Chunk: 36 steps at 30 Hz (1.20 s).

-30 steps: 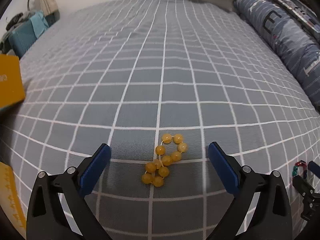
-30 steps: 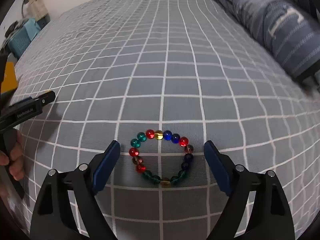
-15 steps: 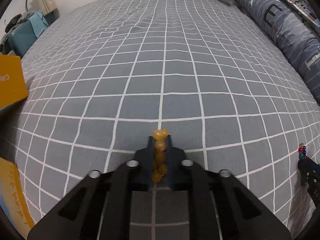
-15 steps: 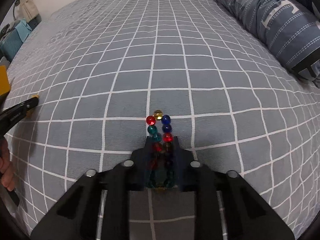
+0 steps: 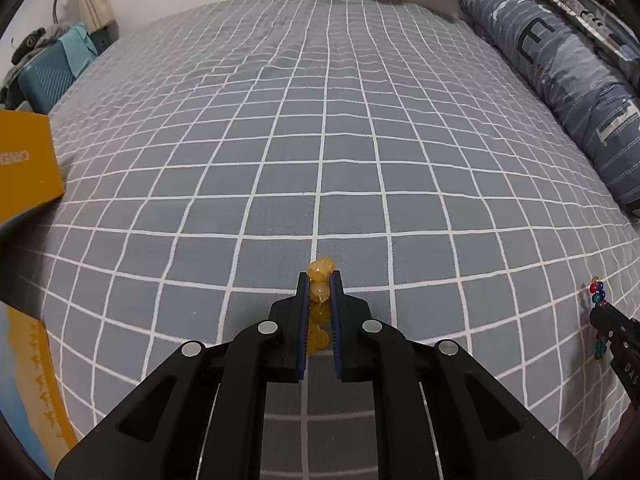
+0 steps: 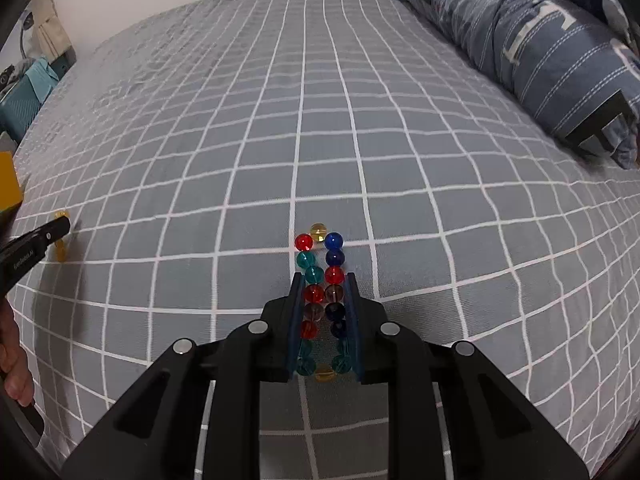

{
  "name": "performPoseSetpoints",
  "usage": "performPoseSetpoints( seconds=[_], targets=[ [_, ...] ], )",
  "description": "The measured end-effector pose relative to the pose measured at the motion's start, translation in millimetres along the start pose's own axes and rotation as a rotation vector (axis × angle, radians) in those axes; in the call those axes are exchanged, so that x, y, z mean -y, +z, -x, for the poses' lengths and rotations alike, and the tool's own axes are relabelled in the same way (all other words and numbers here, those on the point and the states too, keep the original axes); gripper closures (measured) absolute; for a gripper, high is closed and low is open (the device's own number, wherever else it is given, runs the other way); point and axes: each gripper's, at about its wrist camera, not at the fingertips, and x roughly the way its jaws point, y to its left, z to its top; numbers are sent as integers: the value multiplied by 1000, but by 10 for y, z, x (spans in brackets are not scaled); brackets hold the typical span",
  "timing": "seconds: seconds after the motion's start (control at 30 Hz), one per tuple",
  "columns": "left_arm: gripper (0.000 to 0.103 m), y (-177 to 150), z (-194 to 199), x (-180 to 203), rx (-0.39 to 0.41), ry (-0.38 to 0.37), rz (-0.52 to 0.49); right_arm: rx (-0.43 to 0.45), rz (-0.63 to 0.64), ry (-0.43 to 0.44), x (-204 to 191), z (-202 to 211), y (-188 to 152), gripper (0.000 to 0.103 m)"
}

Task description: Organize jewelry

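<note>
My left gripper (image 5: 319,280) is shut on a yellow bead bracelet (image 5: 319,289), squeezed flat between the blue pads, a bead or two sticking out past the tips. My right gripper (image 6: 322,278) is shut on a multicoloured bead bracelet (image 6: 320,264) of red, teal, blue and amber beads, pressed into two rows between the pads. Both are held just above the grey checked bedspread (image 5: 320,140). The right gripper with its bracelet also shows in the left wrist view (image 5: 600,312); the left gripper's tip with yellow beads shows in the right wrist view (image 6: 56,232).
An orange box (image 5: 24,168) lies on the bed at the left, with another orange-printed item (image 5: 32,380) at the lower left. A blue striped pillow (image 5: 560,72) runs along the right side. A teal case (image 5: 44,80) stands beyond the bed's far left corner.
One second ago both grippers were open around bracelets lying on the bed. Both have since shut on them, and the bracelets are now squeezed flat and slightly raised.
</note>
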Motion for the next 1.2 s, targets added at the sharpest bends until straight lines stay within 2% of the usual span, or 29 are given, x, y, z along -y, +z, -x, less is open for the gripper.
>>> performPoseSetpoints(
  seconds=[0.5, 0.67, 1.0, 1.2],
  targets=[
    [94, -129, 527, -28, 47, -18, -11, 113, 7, -23, -99, 643, -34, 84],
    [94, -209, 742, -64, 63, -27, -1, 150, -12, 6, -104, 902, -95, 84],
    [94, -475, 1266, -167, 116, -32, 9, 225, -9, 23, -293, 1431, -270, 84],
    [94, -659, 1642, -295, 140, -22, 13, 226, 12, 18, -487, 1553, -417, 84]
  ],
)
